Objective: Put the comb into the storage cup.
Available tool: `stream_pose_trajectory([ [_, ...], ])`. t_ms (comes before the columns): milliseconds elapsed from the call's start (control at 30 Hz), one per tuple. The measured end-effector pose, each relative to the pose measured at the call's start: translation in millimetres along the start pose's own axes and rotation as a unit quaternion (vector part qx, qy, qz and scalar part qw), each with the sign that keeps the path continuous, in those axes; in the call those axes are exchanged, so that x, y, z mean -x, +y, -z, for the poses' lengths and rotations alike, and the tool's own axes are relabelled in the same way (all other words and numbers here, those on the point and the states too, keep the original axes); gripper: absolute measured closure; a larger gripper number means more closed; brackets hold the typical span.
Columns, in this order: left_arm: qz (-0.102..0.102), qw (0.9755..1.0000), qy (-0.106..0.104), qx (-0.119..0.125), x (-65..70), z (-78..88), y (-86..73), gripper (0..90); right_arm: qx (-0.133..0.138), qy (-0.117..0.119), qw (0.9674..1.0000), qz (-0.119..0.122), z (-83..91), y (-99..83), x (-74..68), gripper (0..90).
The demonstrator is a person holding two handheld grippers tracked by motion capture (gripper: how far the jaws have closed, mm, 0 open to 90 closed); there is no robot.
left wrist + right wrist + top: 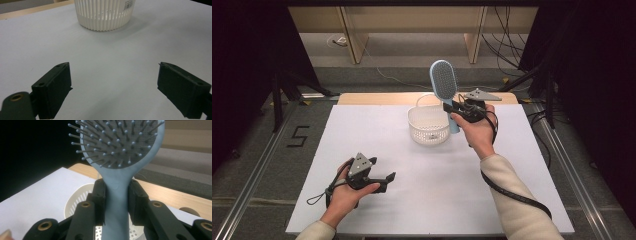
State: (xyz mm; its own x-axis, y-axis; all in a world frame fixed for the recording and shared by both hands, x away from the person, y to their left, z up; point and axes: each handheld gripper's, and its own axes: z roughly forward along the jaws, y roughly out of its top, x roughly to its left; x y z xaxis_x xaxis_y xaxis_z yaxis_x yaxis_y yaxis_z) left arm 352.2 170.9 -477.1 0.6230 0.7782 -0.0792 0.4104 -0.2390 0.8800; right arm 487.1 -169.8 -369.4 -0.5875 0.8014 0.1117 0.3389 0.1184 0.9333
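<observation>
Hairbrush [117, 192], light blue, clamped upright at the handle in right gripper [116, 202] above white basket [428, 125]; left gripper [115, 87] wide open, empty.

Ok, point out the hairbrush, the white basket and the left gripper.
hairbrush [444, 80], high view, bristle pad of its head.
white basket [428, 134], high view, slotted front wall.
left gripper [113, 82], left gripper view, midway between its open jaws.
</observation>
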Motion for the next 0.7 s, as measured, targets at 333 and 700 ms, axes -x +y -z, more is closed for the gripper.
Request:
stream_pose_trajectory([
  [333, -0.001, 1.0000, 0.000, -0.001, -0.1, 0.0, 0.0, 11.3, 0.003, -0.002, 1.0000, -0.003, -4.2, 2.2, 1.1, 71.0],
  [700, -0.001, 1.0000, 0.001, 0.000, -0.2, 0.1, 0.1, 11.3, 0.004, -0.003, 1.0000, -0.005, -8.9, 4.2, 0.2, 71.0],
])
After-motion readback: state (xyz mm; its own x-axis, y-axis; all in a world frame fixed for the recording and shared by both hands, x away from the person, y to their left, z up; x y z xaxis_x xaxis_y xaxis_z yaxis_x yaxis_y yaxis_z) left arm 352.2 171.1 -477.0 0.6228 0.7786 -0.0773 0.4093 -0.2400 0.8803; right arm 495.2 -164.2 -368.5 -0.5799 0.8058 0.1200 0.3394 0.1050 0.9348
